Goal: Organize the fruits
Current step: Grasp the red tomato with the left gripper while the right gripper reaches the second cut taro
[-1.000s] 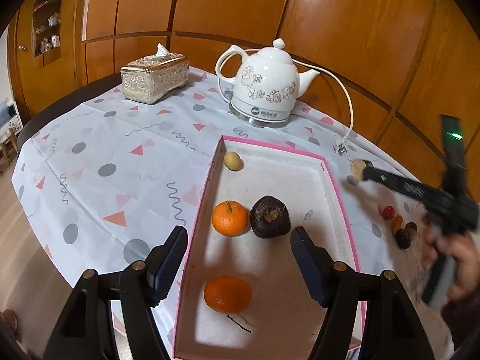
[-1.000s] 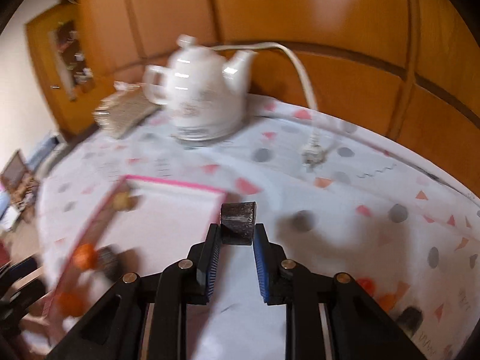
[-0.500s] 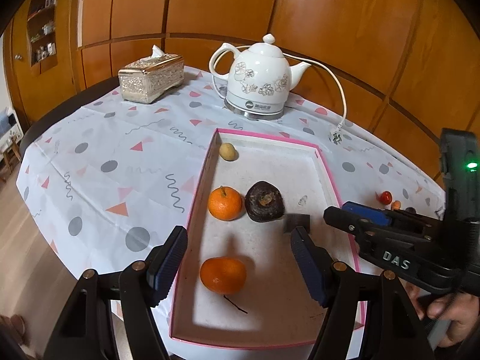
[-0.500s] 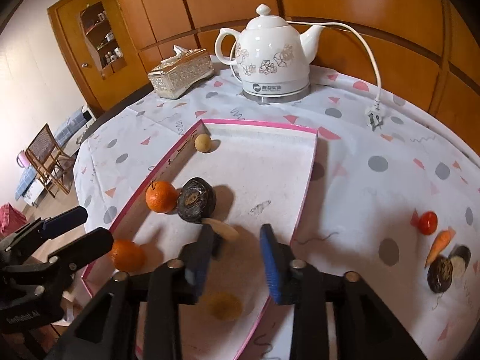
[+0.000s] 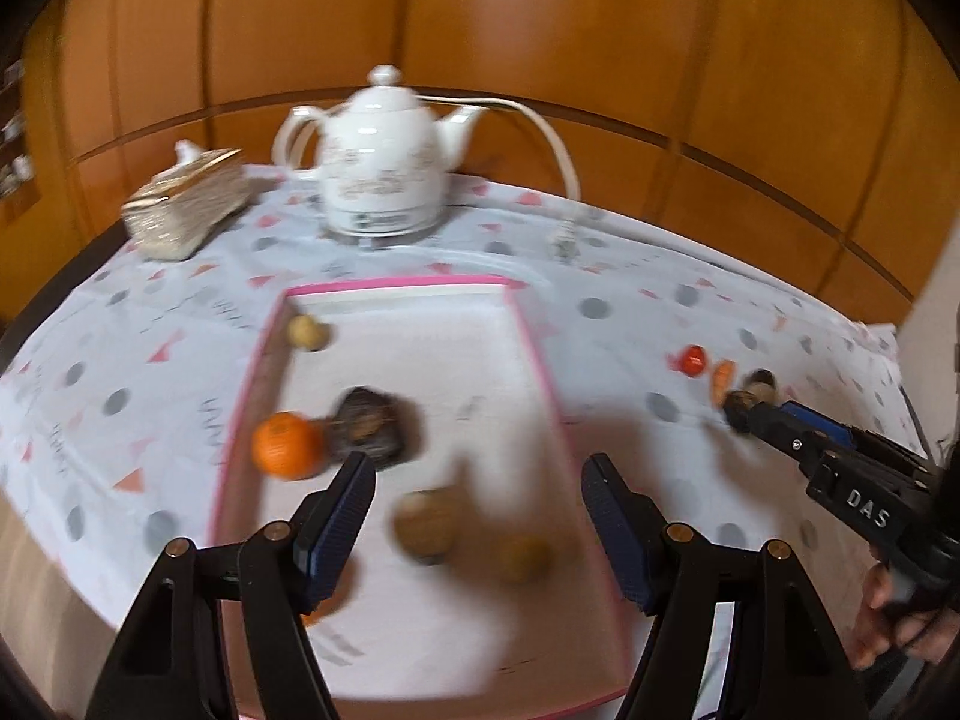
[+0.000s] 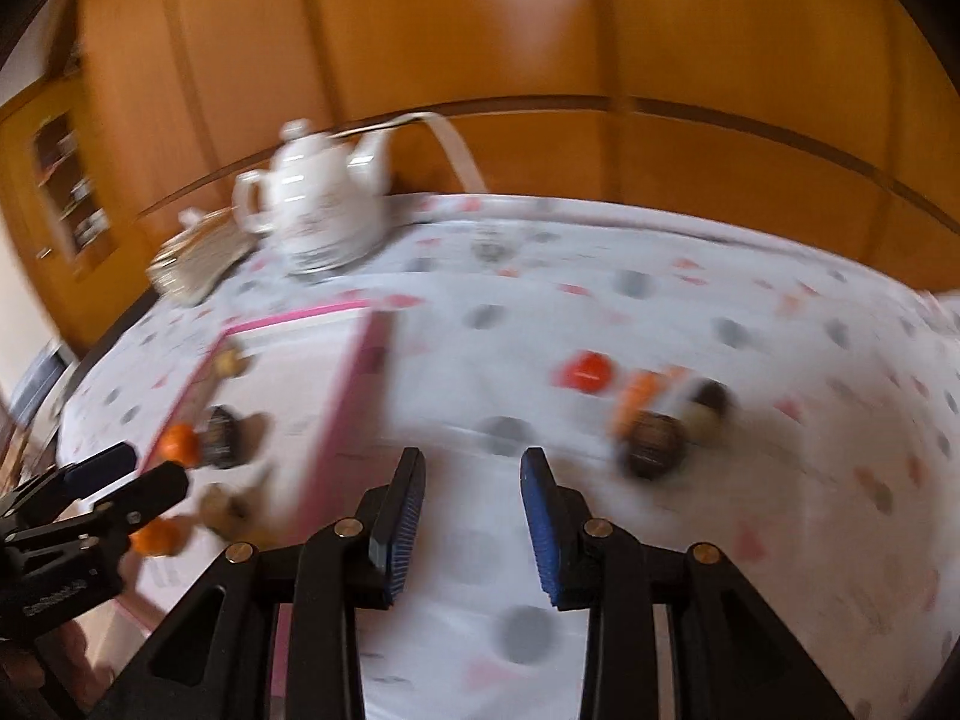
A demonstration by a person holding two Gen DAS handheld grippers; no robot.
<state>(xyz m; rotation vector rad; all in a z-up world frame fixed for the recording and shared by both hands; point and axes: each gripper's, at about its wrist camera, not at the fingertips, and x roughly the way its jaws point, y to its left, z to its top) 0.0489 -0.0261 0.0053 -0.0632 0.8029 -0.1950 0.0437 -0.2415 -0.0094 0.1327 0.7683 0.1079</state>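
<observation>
A pink-rimmed tray [image 5: 540,360] holds an orange [image 5: 287,445], a dark fruit [image 5: 369,429], a small tan fruit [image 5: 307,333] and two blurred brown pieces [image 5: 423,525]. My left gripper [image 5: 477,519] is open and empty, low over the tray's near half. My right gripper [image 6: 471,501] is open and empty over the cloth right of the tray [image 6: 354,396]; it also shows in the left wrist view [image 5: 774,426]. On the cloth lie a red tomato [image 6: 585,373], a carrot piece [image 6: 636,399] and dark fruits [image 6: 654,450].
A white kettle [image 5: 384,162] with its cord [image 5: 558,162] and plug stands behind the tray. A gold tissue box [image 5: 186,204] sits at the back left. Wood panelling lies behind the round table. Both views are motion-blurred.
My right gripper opened, dropped the brown piece into the tray, and swung right toward the fruits on the cloth. My left gripper shifted right over the tray.
</observation>
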